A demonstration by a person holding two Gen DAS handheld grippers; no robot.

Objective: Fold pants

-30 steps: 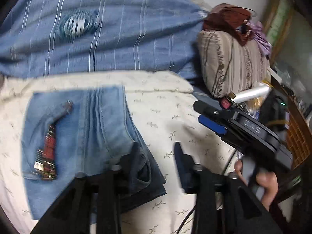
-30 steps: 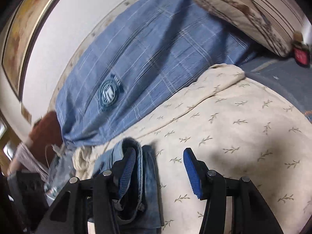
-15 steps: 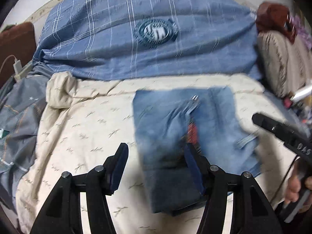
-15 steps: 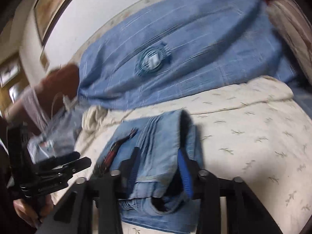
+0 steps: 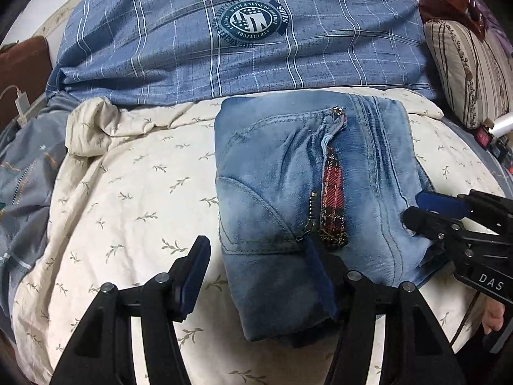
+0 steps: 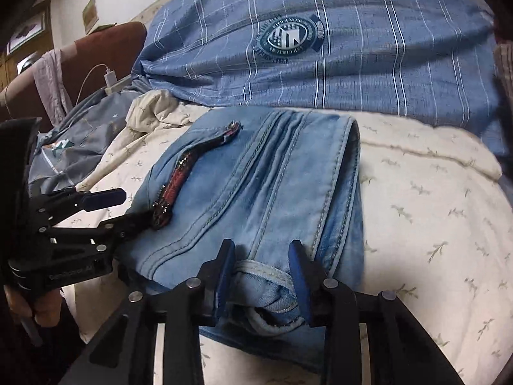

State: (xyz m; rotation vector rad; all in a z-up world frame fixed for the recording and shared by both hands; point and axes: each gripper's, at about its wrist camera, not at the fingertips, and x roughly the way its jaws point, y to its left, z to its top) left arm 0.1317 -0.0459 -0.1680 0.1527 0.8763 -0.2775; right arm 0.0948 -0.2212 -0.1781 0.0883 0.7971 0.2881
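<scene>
The light blue jeans (image 5: 288,173) lie folded into a compact rectangle on the cream leaf-print bedsheet (image 5: 134,199); a red plaid pocket lining and zipper show on top. My left gripper (image 5: 259,276) is open and straddles the bundle's near left edge without pinching it. In the right wrist view the jeans (image 6: 256,176) fill the centre. My right gripper (image 6: 261,272) has its jaws part closed around a bunched hem at the near edge, and it also shows in the left wrist view (image 5: 426,208) at the bundle's right side. The left gripper appears at the left of the right wrist view (image 6: 112,208).
A blue plaid pillow (image 5: 250,32) with a round emblem lies behind the jeans. A striped beige cushion (image 5: 468,70) stands at the right. A grey-blue quilt (image 5: 22,173) lies at the left, with a white charger and cable (image 6: 110,78) beyond it.
Both grippers have swung to face the folded jeans from the near side. The right gripper's jaws have narrowed around the hem. The left gripper has come off the denim and stands open.
</scene>
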